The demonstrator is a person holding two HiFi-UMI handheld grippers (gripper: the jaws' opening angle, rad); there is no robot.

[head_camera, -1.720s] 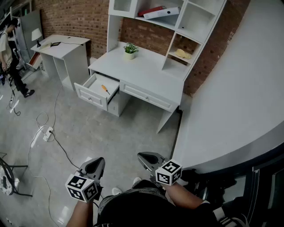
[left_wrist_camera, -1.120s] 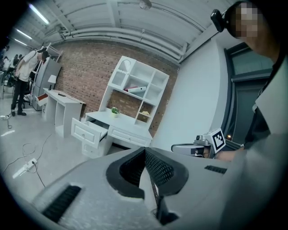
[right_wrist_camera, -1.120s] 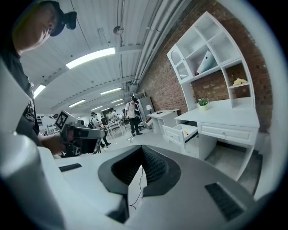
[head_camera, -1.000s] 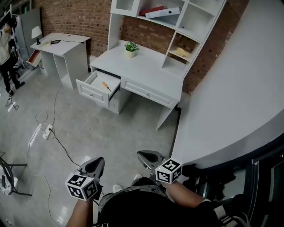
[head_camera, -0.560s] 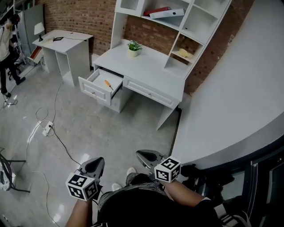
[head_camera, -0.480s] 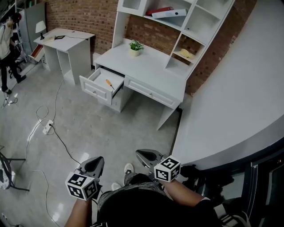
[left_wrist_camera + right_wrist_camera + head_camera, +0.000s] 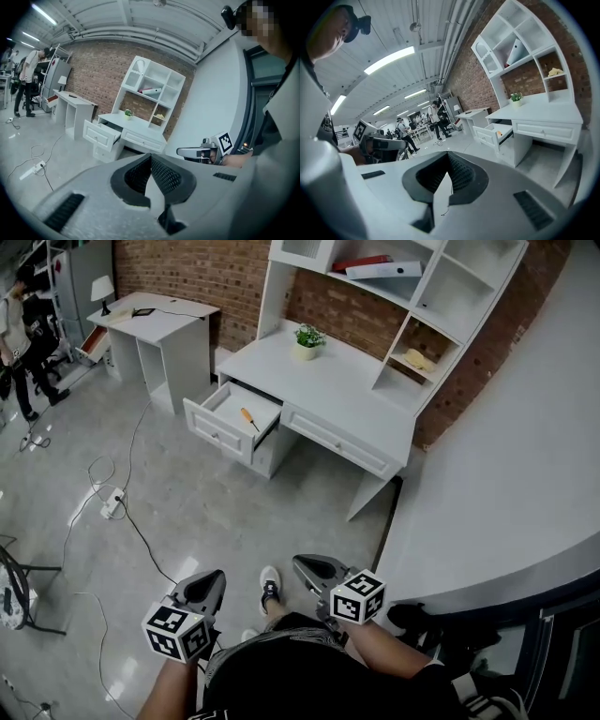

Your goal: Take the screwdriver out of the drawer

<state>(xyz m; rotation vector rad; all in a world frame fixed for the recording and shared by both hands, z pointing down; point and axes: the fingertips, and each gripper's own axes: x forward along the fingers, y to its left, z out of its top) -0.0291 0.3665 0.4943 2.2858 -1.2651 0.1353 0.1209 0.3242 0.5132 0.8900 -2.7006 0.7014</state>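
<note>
White desk (image 7: 330, 397) with hutch stands against the brick wall, well away across the floor. Its left drawer (image 7: 217, 429) is pulled open. Left gripper (image 7: 208, 583) and right gripper (image 7: 306, 565) are held low near the person's body, both with jaws together, nothing between them. Orange-handled screwdriver (image 7: 249, 418) lies inside the open drawer, far from both grippers.

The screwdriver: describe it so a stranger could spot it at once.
Against the brick wall stands a white desk with shelves on top. Its left drawer is pulled open, and the screwdriver lies inside. Its orange handle is the only colour in that white drawer.
</note>
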